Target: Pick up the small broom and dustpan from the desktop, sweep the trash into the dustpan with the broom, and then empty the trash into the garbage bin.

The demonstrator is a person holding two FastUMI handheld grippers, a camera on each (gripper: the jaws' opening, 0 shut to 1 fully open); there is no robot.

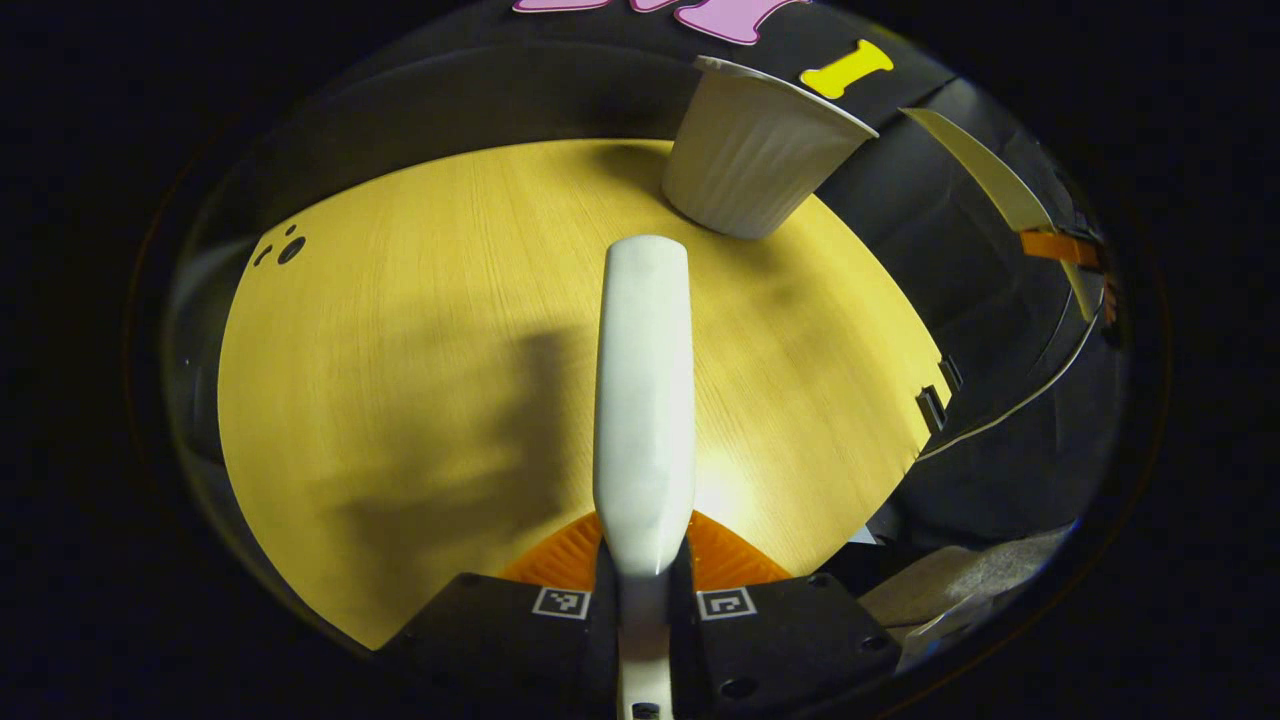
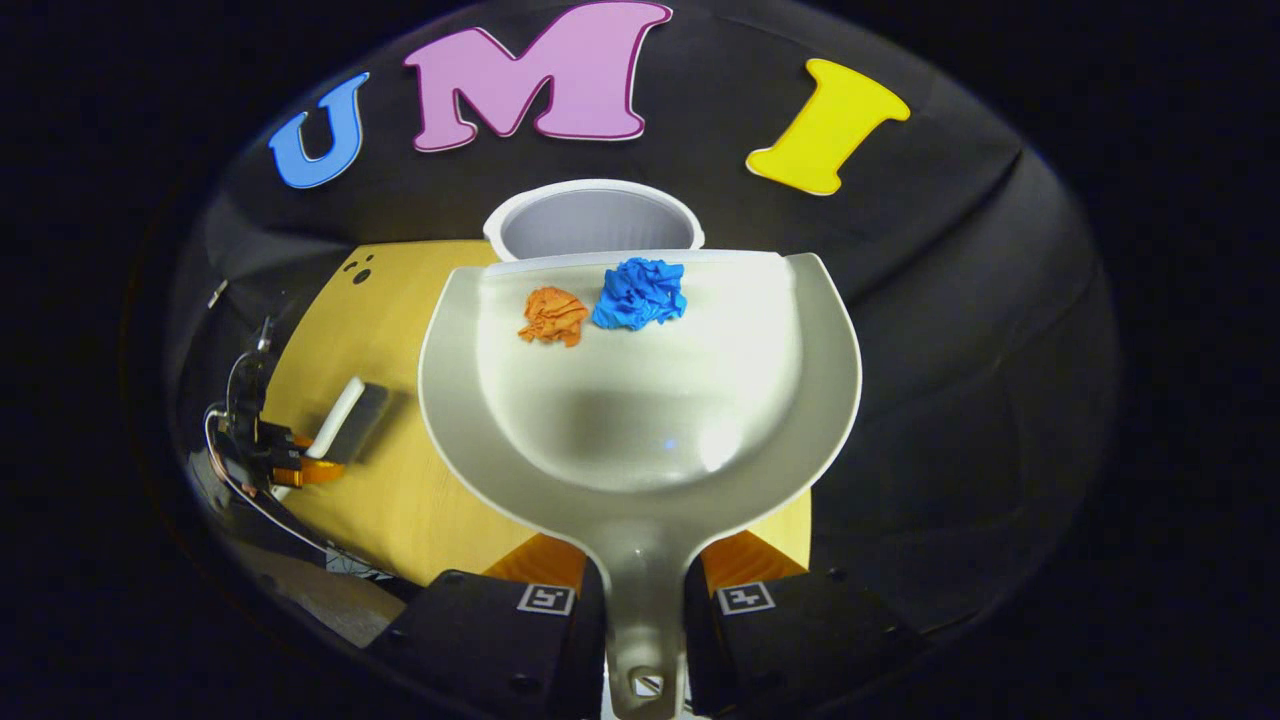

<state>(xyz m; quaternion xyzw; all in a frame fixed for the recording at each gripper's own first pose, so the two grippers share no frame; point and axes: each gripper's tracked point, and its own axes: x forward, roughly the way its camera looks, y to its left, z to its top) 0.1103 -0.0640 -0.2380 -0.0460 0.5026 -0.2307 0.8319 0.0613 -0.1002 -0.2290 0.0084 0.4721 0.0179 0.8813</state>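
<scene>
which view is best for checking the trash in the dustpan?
Right gripper view: the orange wad and blue wad lie in the open dustpan. In the left gripper view the dustpan is a thin edge-on sliver.

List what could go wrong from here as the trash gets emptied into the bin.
1. The crumpled blue paper ball and crumpled orange paper scrap lie at the front lip of the white plastic dustpan, just short of the white round garbage bin; a tilt now might drop them on the yellow wooden desktop.
2. The lip looks wider than the bin's mouth, so pieces might slide past its rim.
</scene>
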